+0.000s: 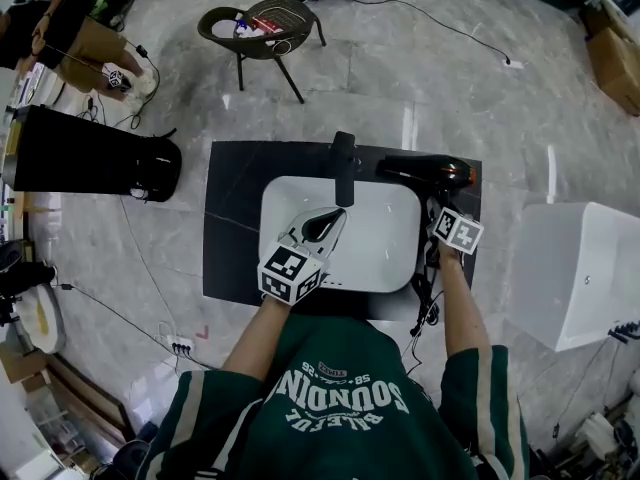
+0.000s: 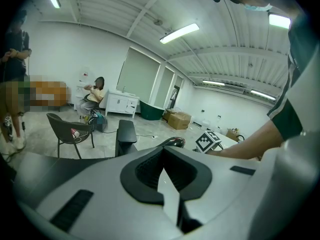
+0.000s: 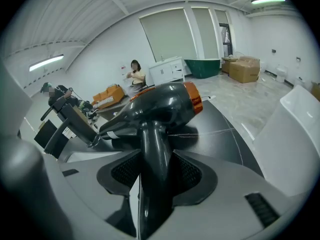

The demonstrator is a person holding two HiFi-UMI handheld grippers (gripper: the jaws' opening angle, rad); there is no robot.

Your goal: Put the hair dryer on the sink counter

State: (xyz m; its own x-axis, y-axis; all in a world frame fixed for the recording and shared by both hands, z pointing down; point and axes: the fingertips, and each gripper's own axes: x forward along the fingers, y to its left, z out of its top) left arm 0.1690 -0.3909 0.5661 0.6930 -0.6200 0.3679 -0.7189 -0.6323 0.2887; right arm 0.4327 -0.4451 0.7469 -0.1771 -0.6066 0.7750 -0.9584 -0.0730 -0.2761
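Note:
The black hair dryer (image 1: pixel 425 171) with an orange ring lies over the back right corner of the dark sink counter (image 1: pixel 232 198). Whether it touches the counter, I cannot tell. My right gripper (image 1: pixel 437 208) is shut on its handle. In the right gripper view the handle (image 3: pixel 152 154) runs down between the jaws of that gripper (image 3: pixel 152 181), and the dryer body points left. My left gripper (image 1: pixel 325 226) hovers over the white basin (image 1: pixel 275 193), shut and holding nothing. The left gripper view shows that gripper (image 2: pixel 165 179) with its jaws together, and the dryer (image 2: pixel 172 142) beyond.
A black faucet (image 1: pixel 343 166) stands at the basin's back edge, between the two grippers. The dryer's cord (image 1: pixel 425 303) hangs off the counter's front right. A chair (image 1: pixel 265 23) stands behind the counter, a white tub (image 1: pixel 580 268) to the right and a black case (image 1: pixel 80 153) to the left.

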